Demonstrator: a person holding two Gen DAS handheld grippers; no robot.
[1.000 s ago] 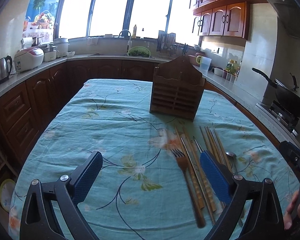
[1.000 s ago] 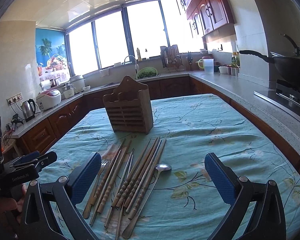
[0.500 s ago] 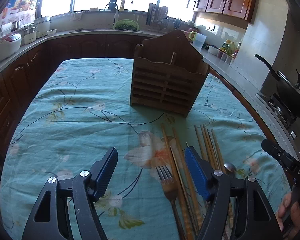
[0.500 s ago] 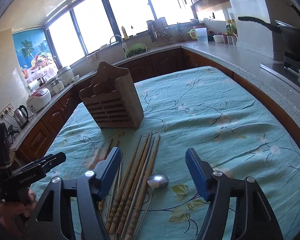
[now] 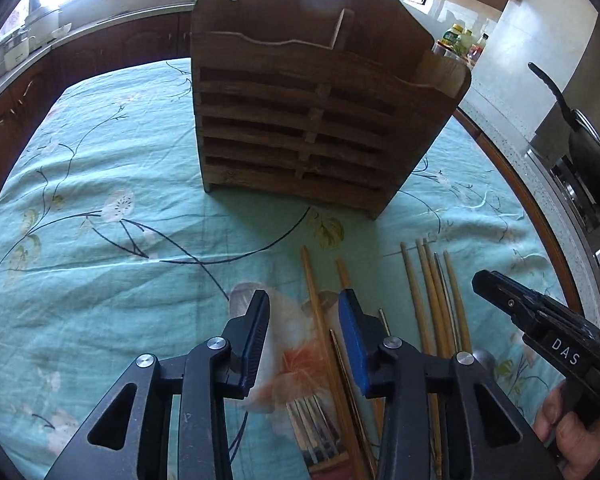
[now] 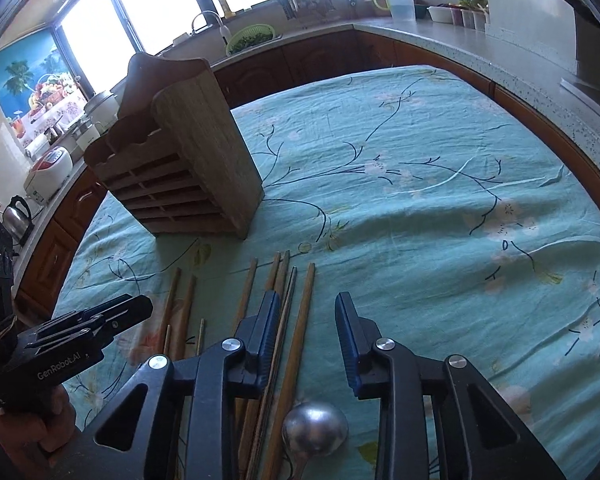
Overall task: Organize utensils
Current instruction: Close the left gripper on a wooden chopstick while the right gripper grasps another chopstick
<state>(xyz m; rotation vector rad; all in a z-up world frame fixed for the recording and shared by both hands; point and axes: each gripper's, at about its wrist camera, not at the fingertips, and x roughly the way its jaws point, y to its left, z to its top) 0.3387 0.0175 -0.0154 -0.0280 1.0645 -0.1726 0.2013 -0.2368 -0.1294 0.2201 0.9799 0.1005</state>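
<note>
1. Both grippers have dropped closer to the chopsticks, their fingers narrowed.
2. Left gripper fingers, part-open and empty, straddle one chopstick and the fork.
3. Right gripper fingers, likewise empty, bracket another chopstick, with the spoon between.
4. The wooden holder stands beyond on the surface.

Fork handle cut off by the lower edge and tines partly covered by the left tool in the left wrist view. Spoon handle lost below the frame in the right wrist view, chopsticks partly hidden behind the right tool. Inside of the wooden holder compartments too dark to tell.
</note>
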